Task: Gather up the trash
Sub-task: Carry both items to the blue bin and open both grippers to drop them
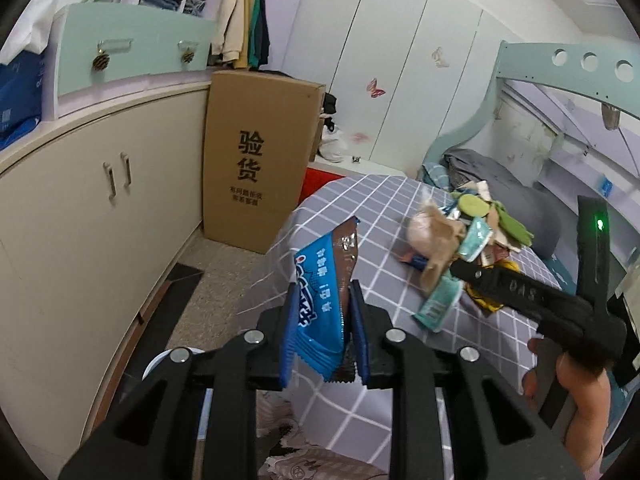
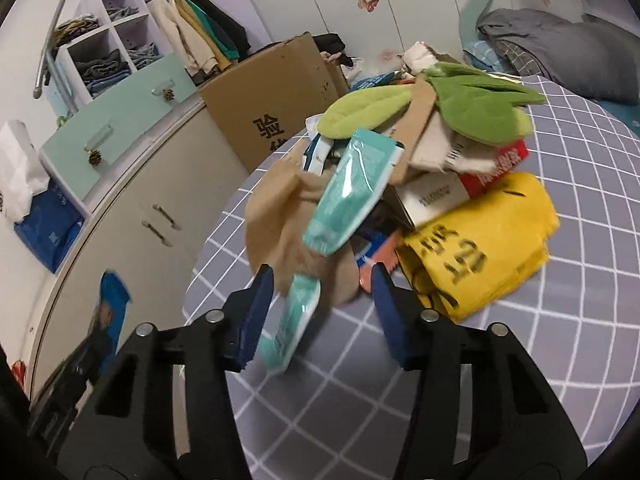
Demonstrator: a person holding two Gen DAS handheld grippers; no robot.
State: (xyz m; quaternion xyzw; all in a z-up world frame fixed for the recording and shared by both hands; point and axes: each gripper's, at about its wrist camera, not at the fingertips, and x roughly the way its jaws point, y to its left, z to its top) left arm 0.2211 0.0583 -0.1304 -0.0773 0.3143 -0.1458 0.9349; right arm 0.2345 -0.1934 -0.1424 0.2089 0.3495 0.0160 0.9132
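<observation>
Left wrist view: the bed (image 1: 360,200), spread with a grey checked cover, carries a heap of trash (image 1: 472,220) near its far side, with a tall cardboard box (image 1: 256,160) standing on the floor beyond the bed's corner. The left gripper (image 1: 322,308) is clamped on a blue snack wrapper (image 1: 316,300), which stands upright between its pads, lifted off the cover. In the right wrist view the right gripper (image 2: 320,304) has its fingers (image 2: 260,312) partly apart at the near edge of the heap, beside a yellow bag (image 2: 480,248). A teal packet (image 2: 296,320) lies between them, against the left pad; blur hides whether it is pinched.
</observation>
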